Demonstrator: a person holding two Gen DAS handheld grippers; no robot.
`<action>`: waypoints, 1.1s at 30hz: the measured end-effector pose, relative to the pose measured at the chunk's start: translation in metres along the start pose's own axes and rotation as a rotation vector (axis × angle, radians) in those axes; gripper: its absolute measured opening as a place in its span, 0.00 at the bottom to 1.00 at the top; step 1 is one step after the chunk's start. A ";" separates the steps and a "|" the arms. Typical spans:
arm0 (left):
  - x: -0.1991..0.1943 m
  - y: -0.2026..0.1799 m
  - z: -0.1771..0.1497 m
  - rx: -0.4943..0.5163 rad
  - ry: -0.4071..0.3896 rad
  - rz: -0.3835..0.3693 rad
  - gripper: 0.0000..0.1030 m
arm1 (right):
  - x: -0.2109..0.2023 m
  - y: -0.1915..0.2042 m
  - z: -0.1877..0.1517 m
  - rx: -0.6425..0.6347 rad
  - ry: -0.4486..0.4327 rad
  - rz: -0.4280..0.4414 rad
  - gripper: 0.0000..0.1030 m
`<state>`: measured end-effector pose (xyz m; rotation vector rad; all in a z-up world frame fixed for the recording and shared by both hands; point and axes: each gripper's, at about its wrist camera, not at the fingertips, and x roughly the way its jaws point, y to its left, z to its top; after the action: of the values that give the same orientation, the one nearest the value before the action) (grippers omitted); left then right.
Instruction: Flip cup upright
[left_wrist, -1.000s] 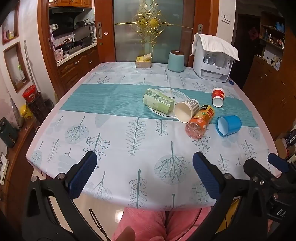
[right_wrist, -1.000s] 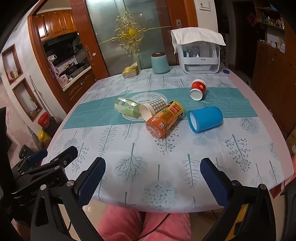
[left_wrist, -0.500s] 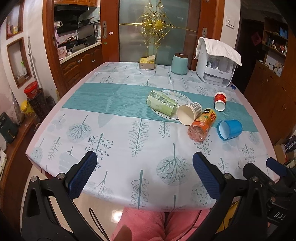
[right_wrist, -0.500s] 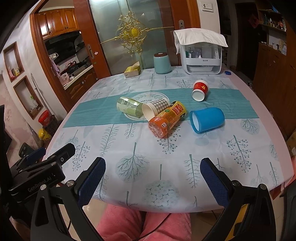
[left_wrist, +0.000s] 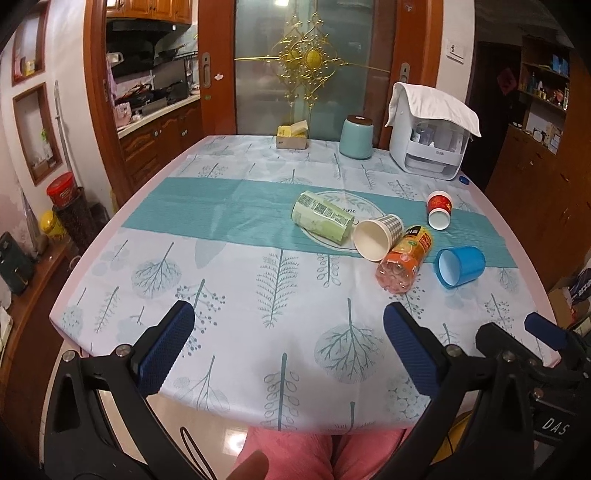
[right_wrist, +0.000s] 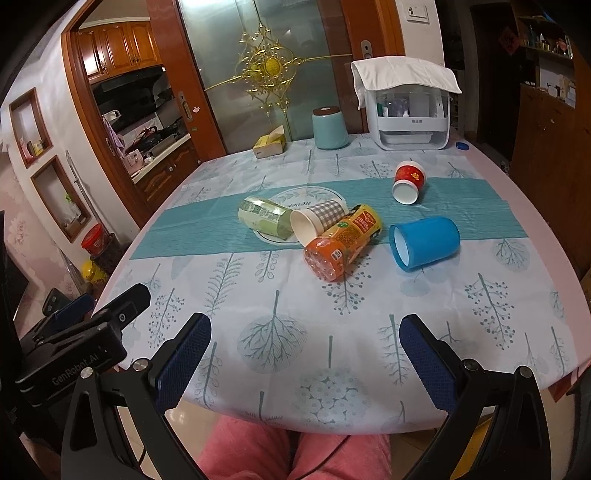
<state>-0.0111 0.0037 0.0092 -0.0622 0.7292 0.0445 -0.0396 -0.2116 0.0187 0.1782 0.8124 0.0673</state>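
Observation:
Several cups lie on their sides on the table: a blue plastic cup (left_wrist: 461, 266) (right_wrist: 424, 243), a grey-checked paper cup (left_wrist: 377, 236) (right_wrist: 319, 220), a red-and-white cup (left_wrist: 439, 215) (right_wrist: 408, 181) and a green-labelled cup (left_wrist: 322, 218) (right_wrist: 264, 215). An orange drink bottle (left_wrist: 404, 260) (right_wrist: 341, 242) lies between the checked cup and the blue cup. My left gripper (left_wrist: 288, 347) is open and empty over the near table edge. My right gripper (right_wrist: 304, 354) is open and empty too, well short of the cups.
At the far edge stand a white dispenser under a towel (left_wrist: 430, 136) (right_wrist: 408, 107), a teal canister (left_wrist: 356, 137) (right_wrist: 328, 127) and a yellow tissue box (left_wrist: 291, 134) (right_wrist: 269, 146). A teal runner (left_wrist: 221, 210) crosses the tablecloth. Pink-clad knees (right_wrist: 295, 454) are below the near edge.
Both grippers have stayed open and empty. Both views have shifted slightly, the table edge sitting a little lower and nearer. The cups and bottle have not moved.

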 end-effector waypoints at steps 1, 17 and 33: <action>0.001 0.000 0.000 0.005 0.000 0.000 0.99 | 0.001 0.001 -0.001 0.001 0.000 -0.001 1.00; 0.065 -0.002 -0.013 0.001 0.162 -0.127 0.95 | 0.054 -0.029 -0.004 0.103 0.029 0.036 1.00; 0.163 -0.107 0.021 0.351 0.193 -0.186 0.94 | 0.127 -0.125 -0.006 0.212 0.081 -0.105 1.00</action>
<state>0.1310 -0.0988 -0.0800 0.2038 0.9119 -0.2697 0.0426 -0.3171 -0.0993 0.3339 0.9083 -0.1119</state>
